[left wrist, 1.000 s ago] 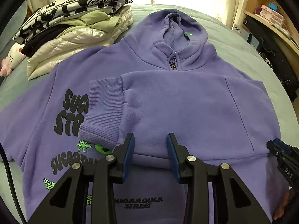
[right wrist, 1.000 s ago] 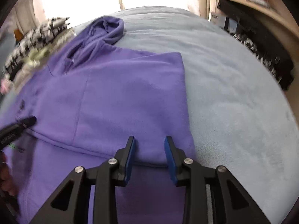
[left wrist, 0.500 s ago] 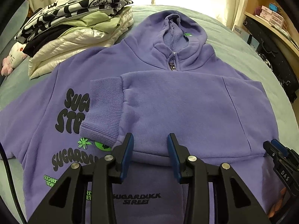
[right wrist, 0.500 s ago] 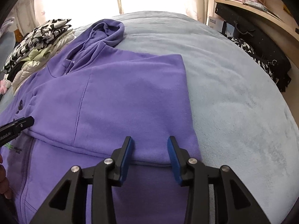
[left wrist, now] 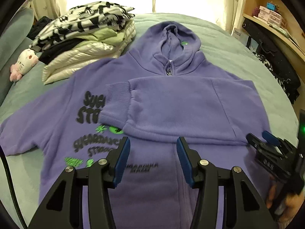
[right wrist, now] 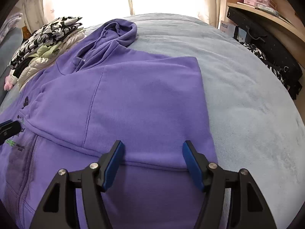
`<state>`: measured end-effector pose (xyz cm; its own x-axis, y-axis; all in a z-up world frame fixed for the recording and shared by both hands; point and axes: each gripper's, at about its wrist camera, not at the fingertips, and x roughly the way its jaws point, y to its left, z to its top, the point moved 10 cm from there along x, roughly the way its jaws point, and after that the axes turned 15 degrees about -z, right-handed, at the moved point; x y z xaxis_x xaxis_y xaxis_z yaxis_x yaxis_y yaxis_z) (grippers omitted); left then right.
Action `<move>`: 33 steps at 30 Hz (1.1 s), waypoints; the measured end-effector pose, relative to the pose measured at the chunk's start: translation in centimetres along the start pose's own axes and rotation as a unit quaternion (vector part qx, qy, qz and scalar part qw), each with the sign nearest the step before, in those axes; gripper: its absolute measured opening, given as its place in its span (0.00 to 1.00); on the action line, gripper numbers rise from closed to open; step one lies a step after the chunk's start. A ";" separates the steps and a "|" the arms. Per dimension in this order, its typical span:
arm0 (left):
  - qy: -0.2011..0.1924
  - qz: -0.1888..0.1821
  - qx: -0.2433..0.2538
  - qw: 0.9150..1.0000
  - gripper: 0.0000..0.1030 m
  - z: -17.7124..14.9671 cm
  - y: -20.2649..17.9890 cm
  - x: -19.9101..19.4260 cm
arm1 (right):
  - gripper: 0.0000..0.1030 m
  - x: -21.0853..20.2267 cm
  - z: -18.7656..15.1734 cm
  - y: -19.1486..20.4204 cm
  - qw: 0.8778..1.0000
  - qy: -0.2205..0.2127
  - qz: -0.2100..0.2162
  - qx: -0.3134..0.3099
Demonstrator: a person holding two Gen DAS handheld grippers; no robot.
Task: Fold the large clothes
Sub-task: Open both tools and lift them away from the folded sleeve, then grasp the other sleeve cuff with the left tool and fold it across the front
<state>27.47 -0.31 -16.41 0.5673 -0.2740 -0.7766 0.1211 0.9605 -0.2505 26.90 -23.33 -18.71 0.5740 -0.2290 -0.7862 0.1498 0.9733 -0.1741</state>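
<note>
A purple zip hoodie [left wrist: 181,105] with black and green print lies front up on the bed, hood at the far end. Its right sleeve [left wrist: 190,112] is folded across the chest, ribbed cuff [left wrist: 116,103] pointing left. My left gripper [left wrist: 153,158] is open and empty, held above the hoodie's front just below the folded sleeve. My right gripper [right wrist: 153,164] is open and empty over the sleeve's near edge at the hoodie's [right wrist: 133,99] right side. The right gripper also shows in the left wrist view [left wrist: 266,145].
A stack of folded clothes [left wrist: 85,38] and a small plush toy [left wrist: 23,63] lie at the far left of the bed. The grey-green bedspread [right wrist: 247,95] stretches to the right. A wooden shelf with boxes [left wrist: 270,15] and dark bags [right wrist: 266,53] stand at the right.
Both grippers have pulled back and up from the sleeve's near edge, and their jaws have opened wider. The folded sleeve stays lying across the chest.
</note>
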 end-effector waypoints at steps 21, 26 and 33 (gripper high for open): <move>-0.062 0.030 -0.014 0.998 0.59 -5.9 5.5 -16.0 | 0.63 -13.3 -6.6 4.7 0.999 0.045 0.024 -0.010; -0.065 0.031 -0.037 0.997 0.62 -7.2 8.2 -17.1 | 0.63 -16.6 -5.8 7.4 0.999 0.010 0.023 -0.032; -0.070 0.034 -0.074 0.994 0.62 -8.3 12.8 -18.1 | 0.63 -20.3 -4.7 13.7 0.995 -0.023 0.065 -0.078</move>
<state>11.96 16.58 -10.35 0.6795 -0.1898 -0.7087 -0.0364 0.9560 -0.2909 13.51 -5.28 -7.91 0.6170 -0.0984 -0.7808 -0.0527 0.9847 -0.1658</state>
